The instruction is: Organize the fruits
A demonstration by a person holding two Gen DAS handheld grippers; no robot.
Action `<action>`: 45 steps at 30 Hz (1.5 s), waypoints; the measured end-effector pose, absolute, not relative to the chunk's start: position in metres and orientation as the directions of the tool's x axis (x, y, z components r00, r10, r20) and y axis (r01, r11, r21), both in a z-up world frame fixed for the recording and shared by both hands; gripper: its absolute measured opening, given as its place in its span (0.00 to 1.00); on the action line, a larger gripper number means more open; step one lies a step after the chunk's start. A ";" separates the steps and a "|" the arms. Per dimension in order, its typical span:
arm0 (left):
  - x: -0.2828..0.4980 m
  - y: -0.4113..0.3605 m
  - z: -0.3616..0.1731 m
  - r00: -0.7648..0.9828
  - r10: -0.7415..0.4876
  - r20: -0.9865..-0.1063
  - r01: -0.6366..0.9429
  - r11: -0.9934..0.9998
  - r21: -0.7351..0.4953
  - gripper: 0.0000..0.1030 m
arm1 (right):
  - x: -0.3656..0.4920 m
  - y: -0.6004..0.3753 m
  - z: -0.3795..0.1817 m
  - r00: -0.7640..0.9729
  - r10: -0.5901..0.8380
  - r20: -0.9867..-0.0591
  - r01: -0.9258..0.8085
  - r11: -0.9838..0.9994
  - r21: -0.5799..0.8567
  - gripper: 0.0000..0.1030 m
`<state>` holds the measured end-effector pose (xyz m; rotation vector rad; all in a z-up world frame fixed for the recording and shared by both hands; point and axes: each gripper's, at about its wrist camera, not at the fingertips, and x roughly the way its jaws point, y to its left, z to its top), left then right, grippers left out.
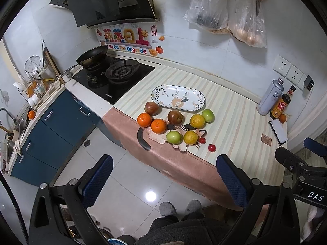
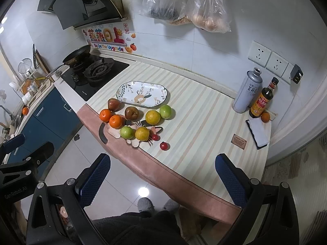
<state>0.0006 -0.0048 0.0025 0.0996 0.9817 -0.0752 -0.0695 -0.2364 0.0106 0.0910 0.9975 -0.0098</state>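
Nothing had been sorted as far as I could judge: the oval floral ceramic plate (image 1: pixel 178 97) lay bare on the striped counter (image 1: pixel 235 122), well ahead of both my grippers. Every fruit sat loose just nearer to me than the plate: two orange tangerines (image 1: pixel 151 122) touching each other, two dark red apples (image 1: pixel 175 117), two yellow citrus fruits (image 1: pixel 197 120), two green round fruits (image 1: pixel 174 137) and two small red cherry tomatoes (image 1: pixel 212 147). Several rested on a flat cat-shaped mat (image 1: pixel 161 135), whose outline the fruit mostly covered. My left gripper (image 1: pixel 163 181) was spread wide and held nothing, hanging out over the floor short of the counter edge; my right gripper (image 2: pixel 161 180) was likewise wide and empty. The whole job seemed to remain. A small orange fruit (image 2: pixel 265 117) sat far ahead to my right beside a dark sauce bottle (image 2: pixel 262 102); whether it belonged to the task I could not tell. The contents of the hanging plastic bags (image 2: pixel 184 4) were blurred.
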 end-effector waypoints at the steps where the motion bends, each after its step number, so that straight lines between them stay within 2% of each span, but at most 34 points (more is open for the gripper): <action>1: 0.000 -0.006 0.003 0.553 -0.019 -0.833 0.109 0.993 0.049 1.00 | -0.069 -0.237 0.011 0.543 0.034 -0.839 0.050 0.996 0.072 1.00; 45: 0.002 -0.006 0.002 0.534 -0.027 -0.845 0.116 0.992 0.041 1.00 | -0.071 -0.229 0.005 0.525 0.051 -0.850 0.041 0.996 0.085 1.00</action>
